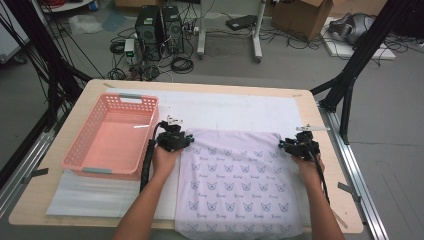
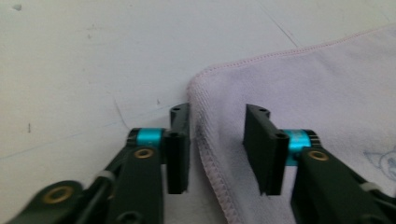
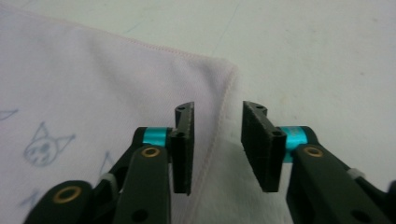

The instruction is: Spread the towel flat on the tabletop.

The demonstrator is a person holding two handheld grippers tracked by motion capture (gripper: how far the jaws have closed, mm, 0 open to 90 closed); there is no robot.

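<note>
Left of the cloth [image 1: 240,185], the pink basket [image 1: 112,135] seems empty. The cloth, pale lilac with small cat faces, lies flat, overhanging the table [image 1: 320,150] at its near edge. Left gripper [image 2: 217,144] and right gripper [image 3: 217,144] stand released, straddling its far corners. Beyond it: computers [image 1: 160,30], cables, boxes.

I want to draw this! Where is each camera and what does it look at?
High view: above the table, looking down at the pale lilac cat-print towel, both forearms showing.
Left gripper view: rides the left gripper, facing the towel's corner.
Right gripper view: rides the right gripper, facing another corner.
All share the towel.
</note>
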